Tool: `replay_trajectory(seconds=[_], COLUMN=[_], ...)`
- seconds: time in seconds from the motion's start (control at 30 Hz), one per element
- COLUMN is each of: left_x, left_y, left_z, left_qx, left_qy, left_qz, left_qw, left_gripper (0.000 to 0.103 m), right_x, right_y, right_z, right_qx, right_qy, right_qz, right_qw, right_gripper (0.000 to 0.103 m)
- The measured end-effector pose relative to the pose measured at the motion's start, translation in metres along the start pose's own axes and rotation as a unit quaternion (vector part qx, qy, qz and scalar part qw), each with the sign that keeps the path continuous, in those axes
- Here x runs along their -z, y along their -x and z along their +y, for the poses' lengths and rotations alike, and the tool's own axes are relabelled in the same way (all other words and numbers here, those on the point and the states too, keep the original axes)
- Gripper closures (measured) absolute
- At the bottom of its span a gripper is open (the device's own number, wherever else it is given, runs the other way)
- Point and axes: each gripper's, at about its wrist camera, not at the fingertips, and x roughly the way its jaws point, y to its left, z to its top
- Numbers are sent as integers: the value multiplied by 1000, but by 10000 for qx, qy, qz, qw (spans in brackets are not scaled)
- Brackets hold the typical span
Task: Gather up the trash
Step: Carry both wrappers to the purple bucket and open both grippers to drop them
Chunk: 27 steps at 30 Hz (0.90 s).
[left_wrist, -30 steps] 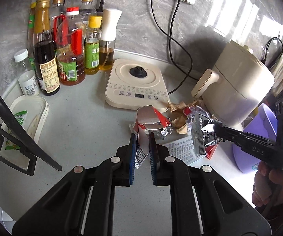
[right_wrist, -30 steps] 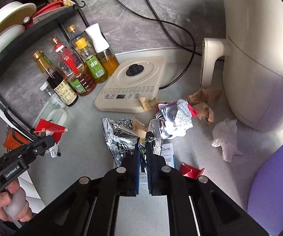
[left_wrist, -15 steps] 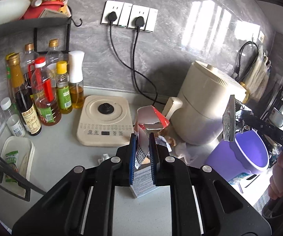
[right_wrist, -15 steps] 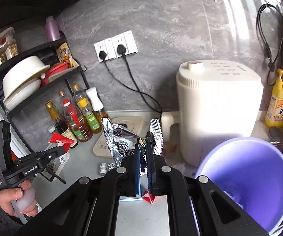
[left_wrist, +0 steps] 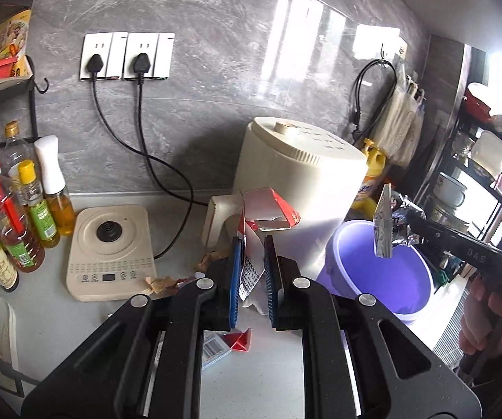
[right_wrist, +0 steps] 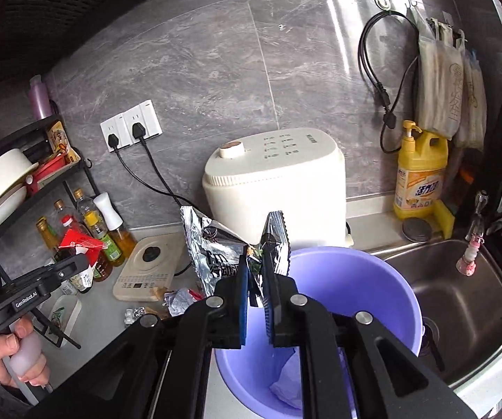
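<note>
My left gripper (left_wrist: 252, 276) is shut on a torn red and white carton (left_wrist: 263, 223) and holds it above the counter, left of the purple bin (left_wrist: 404, 300). My right gripper (right_wrist: 256, 288) is shut on a silver foil wrapper (right_wrist: 212, 244) and holds it over the near rim of the purple bin (right_wrist: 383, 272); the wrapper also shows in the left wrist view (left_wrist: 385, 227). A white crumpled piece (right_wrist: 287, 389) lies inside the bin. More scraps (right_wrist: 177, 296) lie on the counter by the induction hob (left_wrist: 109, 249).
A cream air fryer (left_wrist: 293, 188) stands behind the bin. Oil and sauce bottles (left_wrist: 13, 216) stand at the left under a black rack (right_wrist: 17, 181). A steel sink (right_wrist: 460, 296) and a yellow detergent bottle (right_wrist: 420, 174) are right of the bin.
Both grippers lifted their trash off the counter and moved right. The right gripper now holds the foil wrapper over the purple bin; the left follows with the carton.
</note>
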Motion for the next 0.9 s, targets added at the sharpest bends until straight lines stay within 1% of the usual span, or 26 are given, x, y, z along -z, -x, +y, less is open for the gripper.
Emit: replay_trajectory(seconds=[0.03, 0.07, 0.1, 0.13, 0.2, 0.33, 0.57, 0.8, 0.83, 0.87, 0.9], left_x=[0, 0, -1, -1, -1, 0, 1, 3, 4, 5, 6], left_y=[-2, -5, -8, -10, -15, -26, -41, -60, -62, -64, -65], left_z=[-5, -9, -14, -18, -25, -42, -68, -105, -111, -116, -119], left_qx=[57, 111, 164, 210, 302, 458, 735, 1146, 1216, 1275, 1278], left_qy=[-30, -63, -100, -134, -195, -318, -525, -765, -815, -869, -909], left_qz=[13, 32, 51, 70, 115, 219, 359, 568, 600, 652, 677], left_qw=[10000, 9999, 9998, 9997, 9993, 9982, 9953, 9888, 9874, 9859, 9853], left_gripper=[90, 90, 90, 90, 90, 90, 90, 90, 87, 80, 52], right_x=[2, 4, 6, 9, 13, 21, 29, 42, 44, 46, 48], right_y=[-2, -2, 0, 3, 9, 21, 38, 55, 57, 59, 60], right_z=[-5, -10, -15, -18, -24, -41, -61, -79, -82, -84, -85], right_qx=[67, 79, 95, 160, 223, 344, 583, 779, 805, 829, 849], right_qy=[-53, -107, -148, -147, -147, -350, -490, -677, -712, -745, -767], right_qz=[91, 168, 147, 100, 65, 25, -49, -44, -40, -42, -42], right_qw=[9999, 9998, 9997, 9997, 9996, 9988, 9971, 9947, 9942, 9938, 9934], right_gripper=[84, 68, 62, 60, 53, 53, 47, 44, 44, 43, 42])
